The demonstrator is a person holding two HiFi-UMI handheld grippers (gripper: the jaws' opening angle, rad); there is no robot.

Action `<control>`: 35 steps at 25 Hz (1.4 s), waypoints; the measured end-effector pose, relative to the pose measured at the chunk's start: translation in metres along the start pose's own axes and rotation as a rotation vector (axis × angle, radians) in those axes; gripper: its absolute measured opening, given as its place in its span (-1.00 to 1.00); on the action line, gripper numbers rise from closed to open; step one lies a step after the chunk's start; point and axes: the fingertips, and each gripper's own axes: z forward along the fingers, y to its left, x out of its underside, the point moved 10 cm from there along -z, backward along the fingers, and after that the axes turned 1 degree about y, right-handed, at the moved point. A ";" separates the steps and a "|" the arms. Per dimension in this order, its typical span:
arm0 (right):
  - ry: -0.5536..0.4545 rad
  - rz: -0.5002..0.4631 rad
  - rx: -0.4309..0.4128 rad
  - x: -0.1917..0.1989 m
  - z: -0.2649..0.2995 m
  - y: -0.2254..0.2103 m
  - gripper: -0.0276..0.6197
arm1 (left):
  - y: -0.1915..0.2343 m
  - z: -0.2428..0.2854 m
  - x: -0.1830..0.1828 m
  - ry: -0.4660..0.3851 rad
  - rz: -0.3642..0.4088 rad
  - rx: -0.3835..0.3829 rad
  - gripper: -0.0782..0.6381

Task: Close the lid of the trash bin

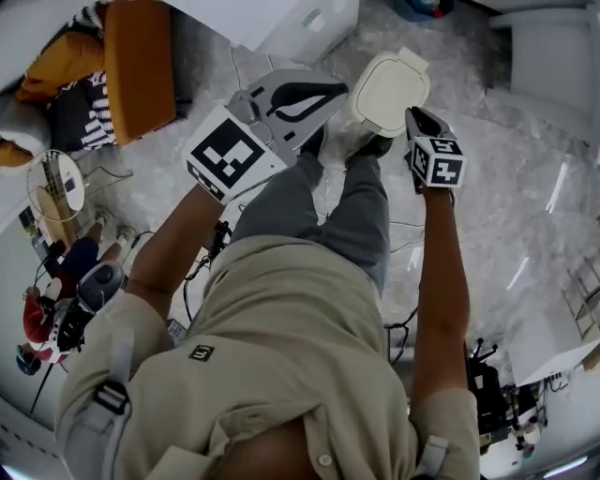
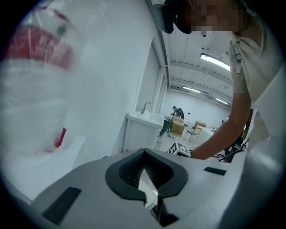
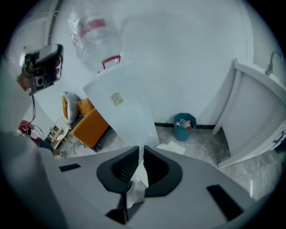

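In the head view the white trash bin (image 1: pixel 389 89) stands on the marble floor just past the person's shoes, its rounded lid lying flat on top. My left gripper (image 1: pixel 337 91) hangs above the floor to the bin's left, apart from it; its jaw tips meet with nothing between them (image 2: pixel 143 154). My right gripper (image 1: pixel 418 117) is held off the bin's right side, clear of the lid. A thin slit shows between its jaws (image 3: pixel 140 151), and nothing is in it. Neither gripper view shows the bin.
An orange chair (image 1: pixel 139 61) and a white cabinet (image 1: pixel 300 23) stand beyond the bin. Cables trail over the floor at the left (image 1: pixel 211 253). A small blue waste basket (image 3: pixel 184 126) with litter sits by the far wall.
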 end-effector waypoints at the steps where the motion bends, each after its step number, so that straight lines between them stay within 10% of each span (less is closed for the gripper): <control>1: -0.049 -0.002 0.012 -0.011 -0.018 0.006 -0.78 | -0.002 -0.006 -0.008 -0.014 0.010 -0.001 -0.74; 18: -0.728 -0.120 0.186 -0.107 -0.327 0.141 -0.83 | -0.075 -0.107 -0.100 -0.202 0.212 0.037 -0.74; 35: -0.886 -0.193 0.374 -0.063 -0.474 0.236 -0.84 | -0.150 -0.174 -0.139 -0.325 0.341 0.128 -0.74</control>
